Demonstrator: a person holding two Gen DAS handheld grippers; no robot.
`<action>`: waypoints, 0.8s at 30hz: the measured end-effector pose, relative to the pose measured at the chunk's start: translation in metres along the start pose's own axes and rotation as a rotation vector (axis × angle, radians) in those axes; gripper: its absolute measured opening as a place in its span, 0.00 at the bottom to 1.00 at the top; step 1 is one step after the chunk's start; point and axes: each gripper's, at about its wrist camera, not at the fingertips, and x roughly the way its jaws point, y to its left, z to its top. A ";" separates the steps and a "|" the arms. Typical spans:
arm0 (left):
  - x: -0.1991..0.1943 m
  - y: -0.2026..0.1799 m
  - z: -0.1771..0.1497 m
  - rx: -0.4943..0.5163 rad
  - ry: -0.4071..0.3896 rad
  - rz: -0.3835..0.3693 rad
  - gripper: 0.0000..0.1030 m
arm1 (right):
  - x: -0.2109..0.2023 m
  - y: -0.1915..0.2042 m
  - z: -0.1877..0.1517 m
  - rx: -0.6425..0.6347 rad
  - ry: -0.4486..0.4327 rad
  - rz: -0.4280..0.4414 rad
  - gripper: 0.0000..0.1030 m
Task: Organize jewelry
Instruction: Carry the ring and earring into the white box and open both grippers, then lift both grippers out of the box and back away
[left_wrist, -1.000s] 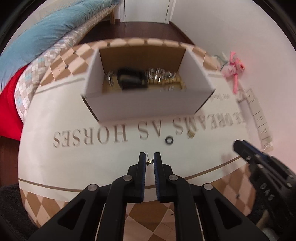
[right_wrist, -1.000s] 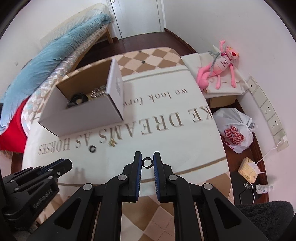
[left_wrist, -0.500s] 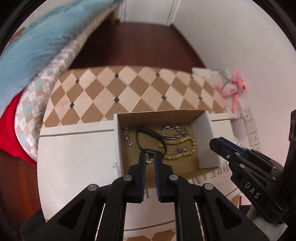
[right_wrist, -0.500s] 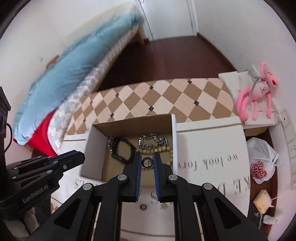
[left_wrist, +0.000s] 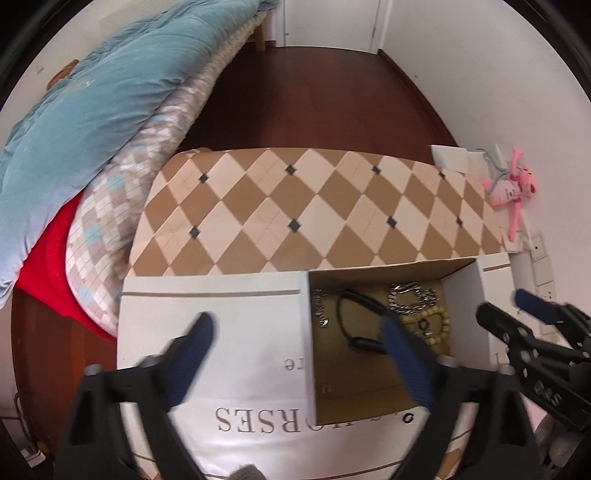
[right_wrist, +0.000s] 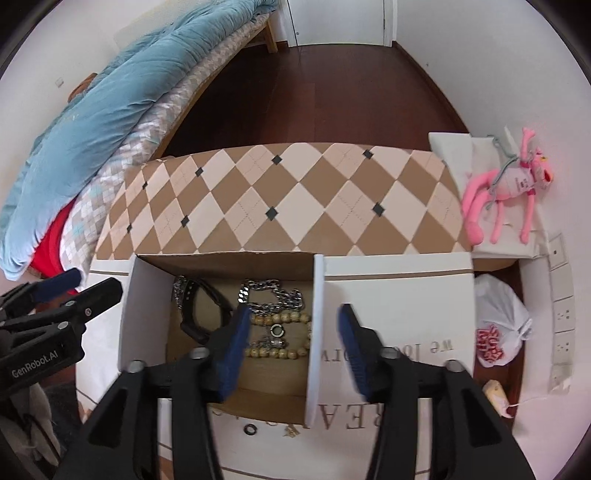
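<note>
A white cardboard box with a brown floor stands on the white lettered cloth. Inside lie a silver chain, a black watch, a bead bracelet and a metal ring resting on the beads. My right gripper hangs over the box with its jaws opening; the ring lies below, free of the pads. My left gripper is also opening, wide, over the box's left wall, with nothing between its fingers. Each gripper shows at the edge of the other's view: the right and the left.
A black ring and a small gold piece lie on the cloth just in front of the box. Behind the box runs a diamond-patterned table strip. A bed with a blue quilt is left; a pink plush toy and a plastic bag are right.
Both grippers travelled from the table's front edge to above the box, then spread their jaws. The ring left the right gripper and now lies on the beads; the left gripper's small piece is gone from its pads.
</note>
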 end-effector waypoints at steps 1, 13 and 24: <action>-0.001 0.001 -0.002 0.002 -0.007 0.013 0.96 | -0.002 0.001 -0.001 -0.008 -0.004 -0.011 0.78; -0.008 0.002 -0.032 -0.020 -0.035 0.053 1.00 | -0.011 0.008 -0.025 -0.047 -0.017 -0.133 1.00; -0.060 -0.004 -0.058 -0.022 -0.151 0.074 1.00 | -0.068 0.011 -0.048 -0.034 -0.132 -0.096 1.00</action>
